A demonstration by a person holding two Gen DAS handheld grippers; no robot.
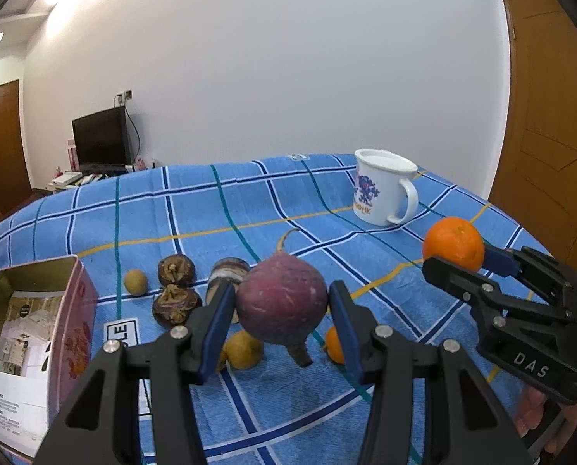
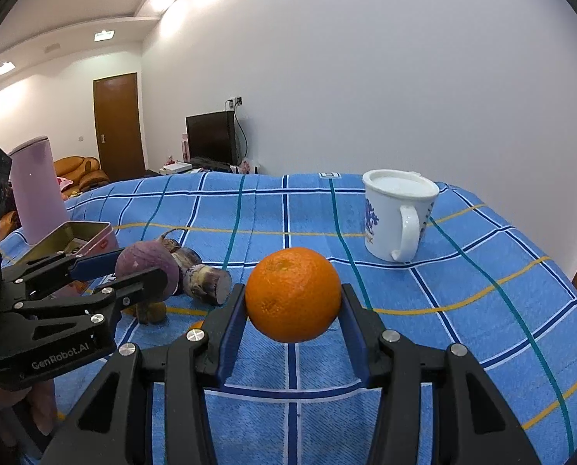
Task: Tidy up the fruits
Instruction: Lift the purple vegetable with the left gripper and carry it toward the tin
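Left wrist view: a purple root vegetable is gripped between the blue pads of the left gripper and held clear of the blue checked cloth. In the right wrist view an orange is clamped in the same manner by the right gripper, also lifted off the cloth.

Risk is judged as follows. Both items are round and are held only at their widest girth, so a slip or roll out of the pads is possible if either claw is tilted or loosened. The two claws are held near each other, so a collision is possible if either is swung inward.

Below and beyond the left claw, dark brown corms, small yellowish fruits and a small orange fruit are crowded together. An open tin is seen to its left, a white mug far ahead to its right. A pink flask is seen behind the tin.
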